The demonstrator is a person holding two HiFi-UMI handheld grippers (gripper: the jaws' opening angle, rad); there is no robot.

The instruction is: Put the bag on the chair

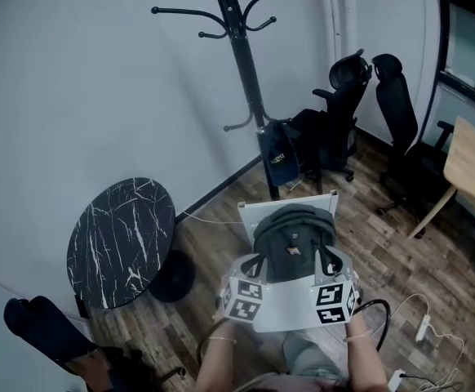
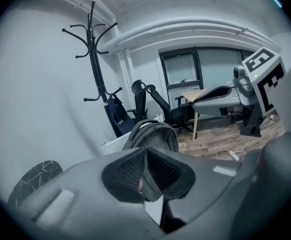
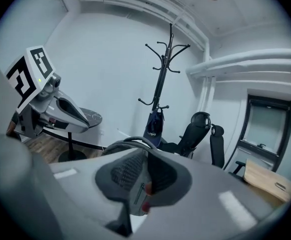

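A grey backpack (image 1: 293, 243) stands upright on the seat of a white chair (image 1: 258, 212) just in front of me. My left gripper (image 1: 254, 265) is at the bag's left side and my right gripper (image 1: 329, 261) at its right side. In the left gripper view the left gripper (image 2: 145, 176) is shut, with a fold of the bag's grey fabric pinched between its pads, and the bag's top (image 2: 153, 134) rises behind. In the right gripper view the right gripper (image 3: 145, 179) is shut on grey bag fabric with a zipper.
A black coat rack (image 1: 241, 47) stands by the wall with a dark blue bag (image 1: 278, 158) hanging low on it. A round black marble table (image 1: 123, 231) is at the left. Two black office chairs (image 1: 335, 121) and a wooden table (image 1: 474, 166) are at the right. Cables and a power strip (image 1: 421, 329) lie on the floor.
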